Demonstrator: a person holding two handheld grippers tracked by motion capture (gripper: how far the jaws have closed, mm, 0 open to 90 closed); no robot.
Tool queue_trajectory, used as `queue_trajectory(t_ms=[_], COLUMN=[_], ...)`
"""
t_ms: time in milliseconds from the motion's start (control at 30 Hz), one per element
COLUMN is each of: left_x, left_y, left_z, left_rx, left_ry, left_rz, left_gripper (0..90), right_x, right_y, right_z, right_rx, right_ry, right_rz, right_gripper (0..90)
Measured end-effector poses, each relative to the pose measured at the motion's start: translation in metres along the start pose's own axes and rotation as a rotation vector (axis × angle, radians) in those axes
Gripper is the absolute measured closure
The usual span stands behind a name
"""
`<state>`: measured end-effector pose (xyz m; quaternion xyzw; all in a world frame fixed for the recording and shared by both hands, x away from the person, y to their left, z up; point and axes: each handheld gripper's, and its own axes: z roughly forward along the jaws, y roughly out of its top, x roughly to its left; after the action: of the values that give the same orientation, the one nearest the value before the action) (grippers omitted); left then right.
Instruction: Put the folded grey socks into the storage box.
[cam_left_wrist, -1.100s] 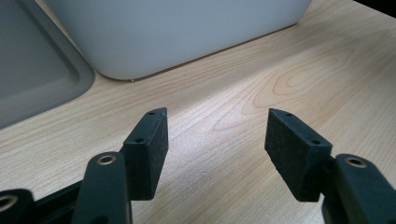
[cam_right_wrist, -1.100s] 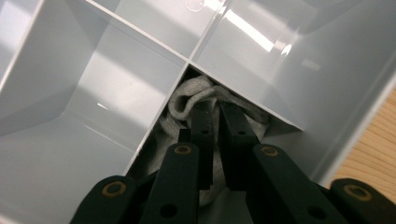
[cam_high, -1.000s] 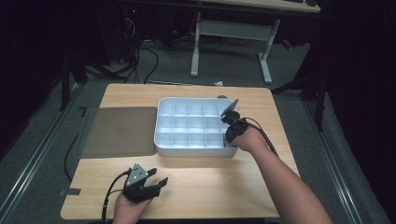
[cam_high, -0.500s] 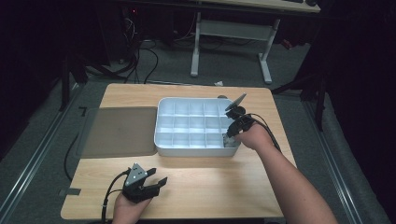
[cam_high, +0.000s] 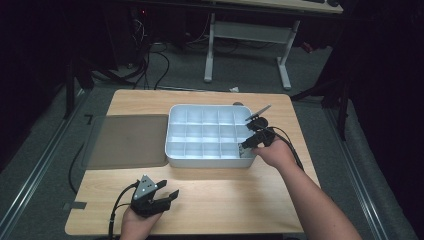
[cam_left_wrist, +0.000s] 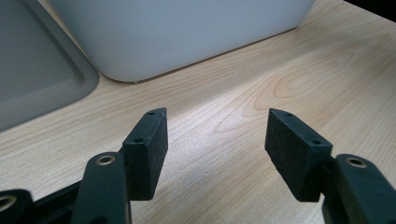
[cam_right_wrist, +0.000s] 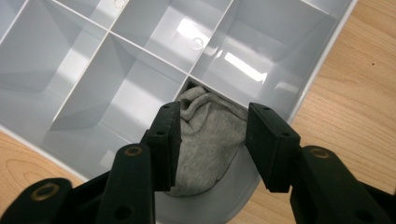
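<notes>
The grey cloth (cam_right_wrist: 208, 140), maybe a rolled-up sock, sits bunched in the corner box of the white tray (cam_right_wrist: 84, 79), right below the right gripper (cam_right_wrist: 212, 140). It lies between that gripper's 2 black jaws, but there is space on each side of it. In the right gripper view the jaws have just been opening, and the cloth now looks to be resting on the tray floor on its own. So I think the cloth has been let go and dropped in its box.

In the high view the right gripper (cam_high: 248, 146) is over the near right corner of the tray (cam_high: 200, 112). 1 second ago it sat a bit farther back over the tray's right side. Now it is closer to the person and looks a little higher. To me that means the drop is done and the hand can pull away.

The other boxes just ahead of that gripper look bare. I can see 2 round marks on their floors, nothing more.

The left gripper (cam_high: 165, 196) rests on the wooden table (cam_high: 225, 200), near the front edge and well apart from the right one. Its jaws are wide open with nothing in them, and it has not moved since before. Just ahead of it are the tray's wall (cam_left_wrist: 187, 32) and a flat grey lid (cam_left_wrist: 32, 70) beside the tray.
</notes>
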<state>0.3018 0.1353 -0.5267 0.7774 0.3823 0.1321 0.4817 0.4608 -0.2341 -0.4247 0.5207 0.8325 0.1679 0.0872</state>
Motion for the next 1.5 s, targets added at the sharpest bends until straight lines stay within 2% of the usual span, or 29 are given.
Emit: queue_trajectory(t_ms=[67,133,200,333,433,567,633,800,967,1033,1300,1500], left_x=[0.000,0.001,0.001,-0.001,-0.002,-0.002,-0.002,0.001,0.003,0.003,0.001,-0.003], left_y=[0.000,0.000,0.000,0.000,0.000,0.001,0.000,-0.001,-0.001,-0.001,-0.001,-0.001], left_z=[0.000,0.001,0.001,0.001,0.001,0.001,0.002,0.000,-0.002,-0.003,-0.001,0.000], left_rx=[0.001,0.004,0.005,0.009,0.004,0.008,0.015,0.011,0.006,0.005,0.010,0.012], left_ry=[0.000,-0.003,-0.003,0.000,0.004,0.011,0.006,0.014,0.021,0.024,0.022,0.020], left_rz=[0.002,0.003,0.004,0.006,0.004,0.010,0.009,0.001,-0.008,-0.008,0.000,0.015], left_gripper=[39.6,39.6,39.6,39.6,39.5,39.5,39.5,39.4,39.4,39.4,39.4,39.4], right_x=[0.000,-0.003,-0.002,0.007,0.009,0.012,0.010,0.010,0.012,0.013,0.021,0.035], right_y=[-0.002,-0.010,-0.013,-0.019,-0.025,-0.034,-0.041,-0.058,-0.085,-0.090,-0.127,-0.152], right_z=[0.000,-0.003,-0.005,-0.011,-0.013,-0.014,-0.015,-0.017,-0.018,-0.017,-0.006,0.012], right_rx=[-0.006,-0.046,-0.065,-0.104,-0.141,-0.162,-0.190,-0.233,-0.325,-0.341,-0.392,-0.425], right_ry=[-0.001,0.016,0.010,-0.048,-0.016,-0.024,0.001,0.016,0.023,0.019,0.024,0.021], right_rz=[-0.004,0.018,0.016,-0.060,-0.045,-0.055,-0.038,-0.024,-0.021,-0.025,-0.020,-0.035], right_gripper=[54.5,54.6,53.7,52.4,52.2,50.0,48.4,42.5,40.1,40.0,39.0,38.0])
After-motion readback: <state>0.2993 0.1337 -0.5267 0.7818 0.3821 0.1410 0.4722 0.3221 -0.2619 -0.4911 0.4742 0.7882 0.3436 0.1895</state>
